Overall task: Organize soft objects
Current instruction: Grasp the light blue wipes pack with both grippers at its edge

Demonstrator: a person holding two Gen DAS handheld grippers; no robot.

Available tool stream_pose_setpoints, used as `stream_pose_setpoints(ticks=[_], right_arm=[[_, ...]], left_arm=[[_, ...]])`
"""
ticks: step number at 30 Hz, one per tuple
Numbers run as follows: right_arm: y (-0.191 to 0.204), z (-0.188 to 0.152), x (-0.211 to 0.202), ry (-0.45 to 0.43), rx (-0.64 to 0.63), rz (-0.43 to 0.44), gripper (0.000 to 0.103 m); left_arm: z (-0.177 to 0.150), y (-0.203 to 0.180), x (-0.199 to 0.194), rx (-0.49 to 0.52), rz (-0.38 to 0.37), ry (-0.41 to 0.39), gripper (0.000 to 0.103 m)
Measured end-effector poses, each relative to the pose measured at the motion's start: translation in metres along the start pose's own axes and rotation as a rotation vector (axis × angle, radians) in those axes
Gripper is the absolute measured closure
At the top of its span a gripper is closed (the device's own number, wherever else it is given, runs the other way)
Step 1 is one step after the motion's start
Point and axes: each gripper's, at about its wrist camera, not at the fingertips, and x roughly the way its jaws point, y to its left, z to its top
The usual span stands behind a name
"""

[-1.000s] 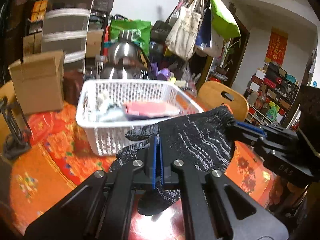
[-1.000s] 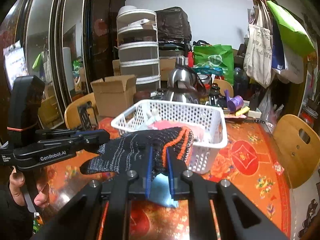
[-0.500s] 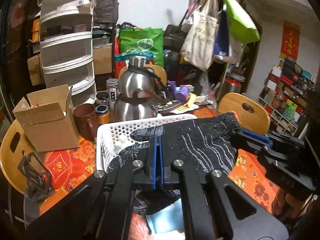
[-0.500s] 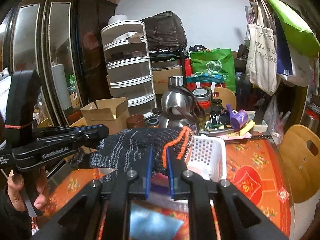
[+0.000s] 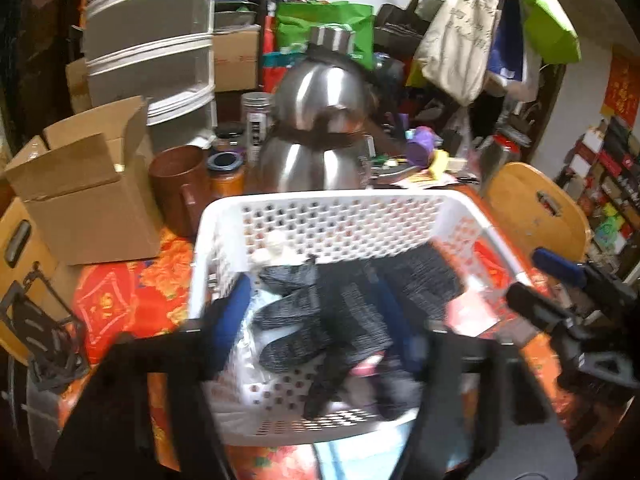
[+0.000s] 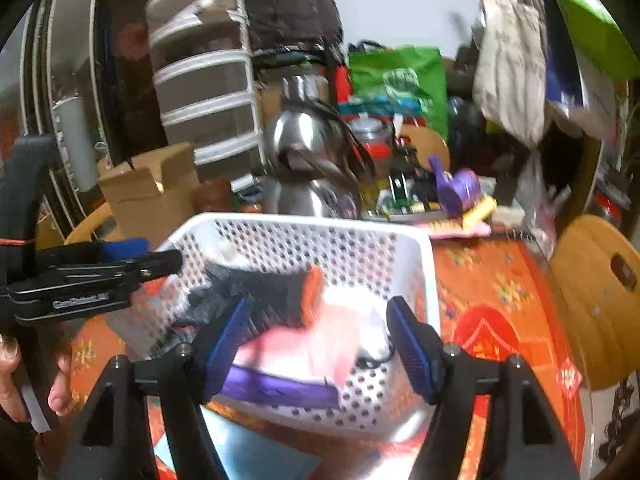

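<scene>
A black knit glove point(image 5: 344, 312) with grey flecks and an orange cuff lies inside the white perforated basket point(image 5: 320, 200), on top of pink and purple soft items point(image 6: 312, 352). It also shows in the right wrist view point(image 6: 260, 292). My left gripper point(image 5: 316, 332) is open just over the basket's near side, with the glove between its spread fingers but not held. My right gripper point(image 6: 320, 344) is open over the basket point(image 6: 424, 280), empty. The left gripper shows at the left of the right wrist view point(image 6: 120, 268).
The basket stands on an orange patterned tablecloth point(image 6: 500, 300). Behind it are a steel kettle point(image 5: 320, 136), a brown mug point(image 5: 176, 184), a cardboard box point(image 5: 84, 184) and stacked drawers point(image 5: 148, 52). A light blue item point(image 6: 248, 452) lies in front of the basket. Wooden chairs point(image 6: 600, 292) flank the table.
Both grippers moved over the basket and opened. The glove they held between them dropped into the basket.
</scene>
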Motion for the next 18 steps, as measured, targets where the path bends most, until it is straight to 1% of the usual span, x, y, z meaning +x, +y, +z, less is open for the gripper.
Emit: stream_pose_setpoints(ticks=[2,3,5,7,10,12,13,14,16,18], right_arm=[[-0.005,-0.005,0.002,0.01,0.01,-0.009,0.032],[-0.006,-0.008,0.002,0.014,0.014,-0.007,0.032],[-0.008,-0.012,0.0,0.011,0.02,-0.012,0.032],[-0.008,-0.017,-0.006,0.009,0.028,-0.013,0.032],[-0.007,-0.032,-0.028,-0.015,0.038,-0.013,0.031],[-0.007,-0.047,-0.046,-0.029,0.051,-0.012,0.027],[-0.007,-0.055,-0.055,-0.035,0.057,-0.016,0.021],[-0.007,-0.07,-0.064,-0.033,0.063,-0.036,0.017],[-0.006,-0.09,-0.071,-0.021,0.067,-0.031,0.016],[-0.004,-0.119,-0.07,0.017,0.084,-0.001,0.016]], left_arm=[[-0.009,0.004,0.007,0.005,0.04,-0.015,0.033],[-0.014,0.007,0.007,-0.001,0.036,-0.016,0.033],[-0.021,0.012,0.011,-0.029,0.005,-0.001,0.033],[-0.029,0.014,0.008,-0.038,0.003,0.002,0.033],[-0.043,0.014,-0.004,-0.03,-0.002,-0.003,0.032],[-0.057,0.013,-0.025,-0.024,-0.006,-0.03,0.023],[-0.066,0.012,-0.037,-0.022,-0.006,-0.041,0.016],[-0.075,0.012,-0.047,-0.021,-0.005,-0.05,0.011],[-0.101,0.012,-0.069,-0.021,-0.012,-0.066,0.01],[-0.132,0.012,-0.08,-0.017,-0.035,-0.051,0.01]])
